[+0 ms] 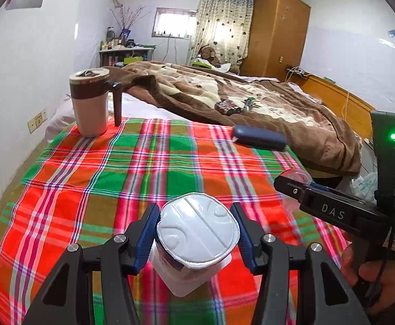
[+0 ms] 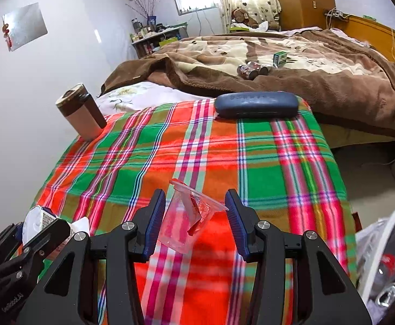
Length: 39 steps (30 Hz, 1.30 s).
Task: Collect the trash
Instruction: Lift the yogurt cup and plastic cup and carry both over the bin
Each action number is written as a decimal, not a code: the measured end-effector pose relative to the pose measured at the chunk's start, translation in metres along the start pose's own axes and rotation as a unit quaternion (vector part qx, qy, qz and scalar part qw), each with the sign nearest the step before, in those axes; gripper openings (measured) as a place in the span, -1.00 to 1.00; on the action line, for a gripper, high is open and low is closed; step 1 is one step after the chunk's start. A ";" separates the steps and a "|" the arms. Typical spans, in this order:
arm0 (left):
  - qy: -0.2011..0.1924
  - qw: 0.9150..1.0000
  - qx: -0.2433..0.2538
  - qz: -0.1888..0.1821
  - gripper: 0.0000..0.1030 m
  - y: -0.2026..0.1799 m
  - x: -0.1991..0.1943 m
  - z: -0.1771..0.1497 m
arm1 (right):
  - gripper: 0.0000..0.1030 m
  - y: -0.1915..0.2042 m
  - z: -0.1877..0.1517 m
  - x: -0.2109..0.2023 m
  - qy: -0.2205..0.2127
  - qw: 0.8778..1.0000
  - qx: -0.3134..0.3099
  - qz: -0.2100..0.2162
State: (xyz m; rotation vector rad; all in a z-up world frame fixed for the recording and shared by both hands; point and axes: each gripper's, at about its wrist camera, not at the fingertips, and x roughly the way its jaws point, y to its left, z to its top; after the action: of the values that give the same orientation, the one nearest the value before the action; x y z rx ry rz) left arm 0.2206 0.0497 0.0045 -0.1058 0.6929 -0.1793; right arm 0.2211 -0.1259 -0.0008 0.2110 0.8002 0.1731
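1. Your left gripper (image 1: 196,233) is closed part-way on a white yoghurt cup (image 1: 197,239); both blue pads (image 1: 146,230) press its sides just under the rim; the cup is tilted, its white foil lid sealed and facing the camera, and it hangs above the plaid-covered table (image 1: 94,178).
2. Your right gripper (image 2: 194,216) is closed about half-way on a clear plastic cup (image 2: 188,220); the cup leans with its mouth toward the right; its base meets the left pad and its rim reaches the right pad; a strip of red film clings inside; I cannot tell whether anything else is in it; it too is clear of the table's cloth.
3. In the left wrist view your right gripper sits to the right of the yoghurt cup, held in your hand (image 1: 371,268); the two are near but apart.
4. A white bin (image 2: 381,243) stands at the lower right edge of the right wrist view, beside the table; it holds at least a can and crumpled plastic.
5. Upright at the table's far left corner stands a lidded travel mug (image 1: 90,103); a closed dark blue glasses case (image 2: 255,104) lies along the far edge.
6. Beyond the table is a bed with a brown blanket (image 2: 292,54); two cans (image 2: 253,69) and a small green carton (image 2: 280,58) lie on it.
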 end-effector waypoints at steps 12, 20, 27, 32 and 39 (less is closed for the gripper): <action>-0.018 0.999 0.026 -0.026 0.05 -0.046 -0.048 -0.015 | -0.08 -0.022 -0.024 -0.058 -0.030 0.999 0.013 -0.006; -0.028 0.997 0.050 -0.050 0.05 -0.081 -0.072 -0.023 | -0.08 -0.039 -0.037 -0.093 -0.053 0.998 0.026 -0.017; -0.032 0.993 0.074 -0.084 0.05 -0.119 -0.087 -0.030 | -0.08 -0.062 -0.050 -0.120 -0.071 0.996 0.044 -0.035; -0.029 0.989 0.091 -0.109 0.05 -0.149 -0.087 -0.033 | -0.08 -0.087 -0.060 -0.138 -0.082 0.993 0.067 -0.053; -0.017 0.982 0.114 -0.148 0.05 -0.194 -0.079 -0.040 | -0.08 -0.124 -0.071 -0.157 -0.089 0.988 0.090 -0.086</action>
State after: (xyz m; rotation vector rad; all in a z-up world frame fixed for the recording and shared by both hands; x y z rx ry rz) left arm 0.1103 -0.1260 0.0538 0.0091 0.6150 -0.5389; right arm 0.0715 -0.2735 0.0285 0.3215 0.6528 -0.0802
